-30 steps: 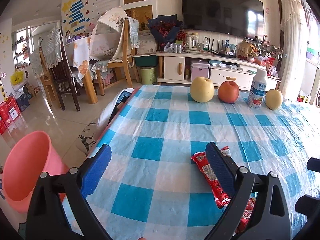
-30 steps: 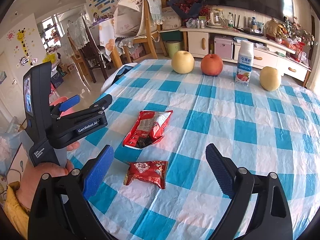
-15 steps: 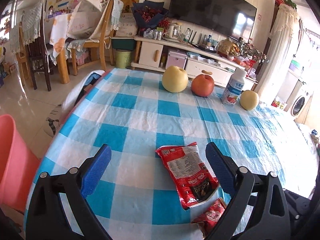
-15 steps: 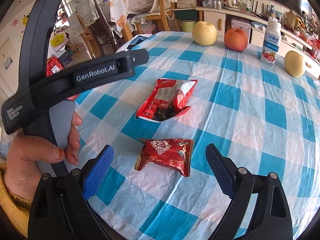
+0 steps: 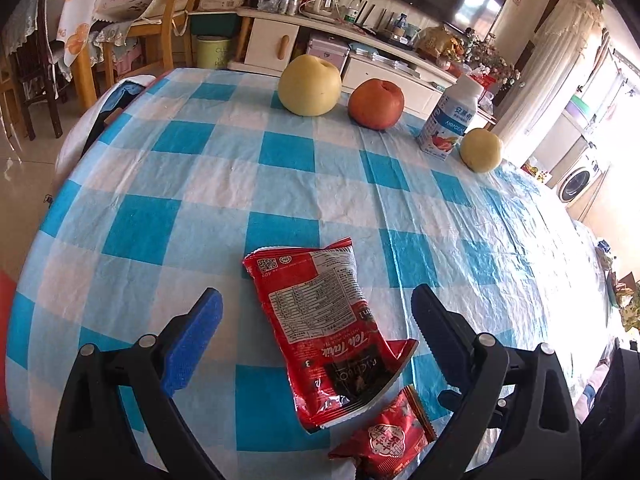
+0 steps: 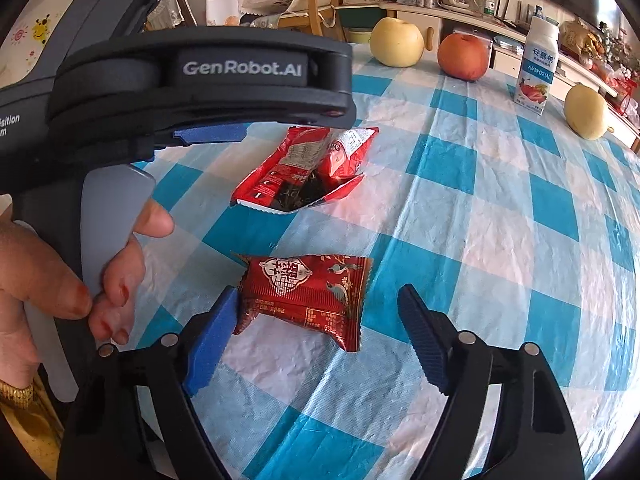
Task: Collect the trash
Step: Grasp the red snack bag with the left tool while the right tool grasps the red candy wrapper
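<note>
While both wrappers lie on checked tablecloth (image 5: 224,184), nothing collected yet | large torn snack bag (image 5: 320,328) between wide-open left gripper (image 5: 316,312) jaws, untouched | small red wrapper (image 6: 304,292) between right gripper (image 6: 316,312) jaws, just closing, left pad touching, not clamped | both pitched steeply down.

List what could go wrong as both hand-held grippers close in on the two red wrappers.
1. The right hand-held gripper has just been closing, but only its left pad meets the small red wrapper; the flat packet may slide off instead of being pinched.
2. The larger torn wrapper gapes open at one end; lifting it by the sealed end could spill whatever remains inside.
3. The left hand-held gripper works close beside the right one, so they may collide.
</note>
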### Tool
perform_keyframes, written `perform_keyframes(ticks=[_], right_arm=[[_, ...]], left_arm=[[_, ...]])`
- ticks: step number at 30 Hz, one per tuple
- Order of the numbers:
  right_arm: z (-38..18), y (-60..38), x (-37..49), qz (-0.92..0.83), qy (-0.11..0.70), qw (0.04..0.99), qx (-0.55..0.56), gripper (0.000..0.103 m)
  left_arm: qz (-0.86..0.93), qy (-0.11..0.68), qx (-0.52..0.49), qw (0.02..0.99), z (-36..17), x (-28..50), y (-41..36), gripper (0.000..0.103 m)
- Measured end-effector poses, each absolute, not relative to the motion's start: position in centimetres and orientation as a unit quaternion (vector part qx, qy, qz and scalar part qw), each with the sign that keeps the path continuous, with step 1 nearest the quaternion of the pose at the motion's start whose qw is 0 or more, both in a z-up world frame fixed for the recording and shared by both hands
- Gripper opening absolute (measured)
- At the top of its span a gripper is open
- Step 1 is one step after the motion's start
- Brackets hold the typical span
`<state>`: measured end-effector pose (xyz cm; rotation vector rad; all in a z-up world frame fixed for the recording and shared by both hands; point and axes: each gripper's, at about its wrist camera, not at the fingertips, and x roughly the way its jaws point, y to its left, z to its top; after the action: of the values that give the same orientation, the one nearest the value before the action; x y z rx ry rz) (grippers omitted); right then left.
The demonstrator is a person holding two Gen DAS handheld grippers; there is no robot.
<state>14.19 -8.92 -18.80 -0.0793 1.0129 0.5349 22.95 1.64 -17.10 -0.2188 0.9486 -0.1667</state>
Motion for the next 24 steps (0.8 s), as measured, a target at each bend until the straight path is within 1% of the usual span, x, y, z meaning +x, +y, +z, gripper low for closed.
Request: perform_keyframes(ticks=[9,11,12,13,15,18,21,24], right_arm=[[-18.9,-9.0,14.2,0.26,0.469,0.843,-0.033,0.08],[-19.0,-9.0,14.2,0.263,0.47,0.842,-0.031,0.076],[-19.1,-9.0,14.2,0.264,0.472,0.841,-0.031,0.07],[-19.2,-9.1,14.3,0.264,0.474,0.839,-0.033,0.065],[-19.2,-8.9,14.2,0.259,0.472,0.842,-0.046,0.06],[-19.2,-9.0,14.1,0.26,0.47,0.842,-0.044,0.059],[-19.2,-9.2,14.1,0.26,0.469,0.843,-0.042,0.057],[-19.1,-9.3,14.2,0.26,0.47,0.843,-0.039,0.055]], left_arm=[[-0.054,0.484,-0.078,0.87,-18.6,24.3,0.2,0.096],[-0.051,0.487,-0.075,0.869,-18.9,24.5,0.0,0.095],[-0.05,0.488,-0.074,0.868,-19.0,24.5,-0.2,0.092],[-0.05,0.491,-0.072,0.867,-19.2,24.6,-0.3,0.085],[-0.046,0.491,-0.063,0.868,-19.3,24.6,-0.6,0.08],[-0.044,0.488,-0.053,0.87,-19.3,24.5,-0.9,0.078],[-0.038,0.482,-0.052,0.874,-19.3,24.4,-0.6,0.066],[-0.042,0.478,-0.054,0.875,-19.3,24.2,-0.3,0.064]])
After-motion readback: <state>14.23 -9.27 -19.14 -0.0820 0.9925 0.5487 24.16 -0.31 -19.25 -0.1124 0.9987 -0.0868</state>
